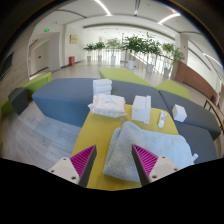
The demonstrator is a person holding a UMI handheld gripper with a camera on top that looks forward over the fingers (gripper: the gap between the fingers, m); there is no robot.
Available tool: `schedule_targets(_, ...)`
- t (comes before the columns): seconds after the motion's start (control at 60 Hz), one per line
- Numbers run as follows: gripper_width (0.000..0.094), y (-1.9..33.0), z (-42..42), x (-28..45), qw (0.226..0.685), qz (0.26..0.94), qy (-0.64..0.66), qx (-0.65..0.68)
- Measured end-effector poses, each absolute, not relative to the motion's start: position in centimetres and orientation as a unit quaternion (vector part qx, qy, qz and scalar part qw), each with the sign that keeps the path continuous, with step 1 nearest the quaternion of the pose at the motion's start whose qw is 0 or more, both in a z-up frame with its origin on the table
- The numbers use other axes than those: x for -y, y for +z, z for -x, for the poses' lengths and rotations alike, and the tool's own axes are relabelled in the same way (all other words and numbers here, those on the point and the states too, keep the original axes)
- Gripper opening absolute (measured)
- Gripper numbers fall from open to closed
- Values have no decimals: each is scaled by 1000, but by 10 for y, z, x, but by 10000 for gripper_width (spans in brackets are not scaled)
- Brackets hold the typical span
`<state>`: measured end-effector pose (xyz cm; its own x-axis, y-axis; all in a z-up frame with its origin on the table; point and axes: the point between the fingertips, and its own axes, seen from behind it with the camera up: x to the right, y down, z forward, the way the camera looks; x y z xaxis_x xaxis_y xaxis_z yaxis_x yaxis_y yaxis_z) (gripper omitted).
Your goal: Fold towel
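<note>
A pale blue-grey towel [140, 145] lies spread on a yellow table [95, 130], its near end reaching down between my fingers. My gripper [113, 162] is open, with a pink pad [84, 160] to the left of the towel's near end and the other pad [145, 160] over its right part. A gap shows between the left pad and the towel's edge. The fingers do not press on the cloth.
A stack of folded white towels [103, 88] and a crumpled white cloth [108, 107] lie farther back on the table, with white boxes [141, 108] and a small bottle [162, 119] to the right. Blue-grey table sections [60, 100] flank the yellow one. Potted plants [140, 48] stand beyond.
</note>
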<state>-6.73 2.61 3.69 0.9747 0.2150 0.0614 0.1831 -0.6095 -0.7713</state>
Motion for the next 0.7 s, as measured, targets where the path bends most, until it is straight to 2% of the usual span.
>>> schedule_targets(0.133,551,-24,63,-56,394,911,-30,122)
schedule_targets(0.167,532,-22,67,-57,404,906,-21,122)
schedule_targets(0.25,398,-20,65,-59,415,902,-22,118)
schedule_targets(0.317,39,-19,46,-64,429,896,-52,99)
schedule_targets(0.517,9,-8,48,-63,428,900,-24,84)
schedule_targets(0.7,8,89,-1,-65,493,869,-1,46)
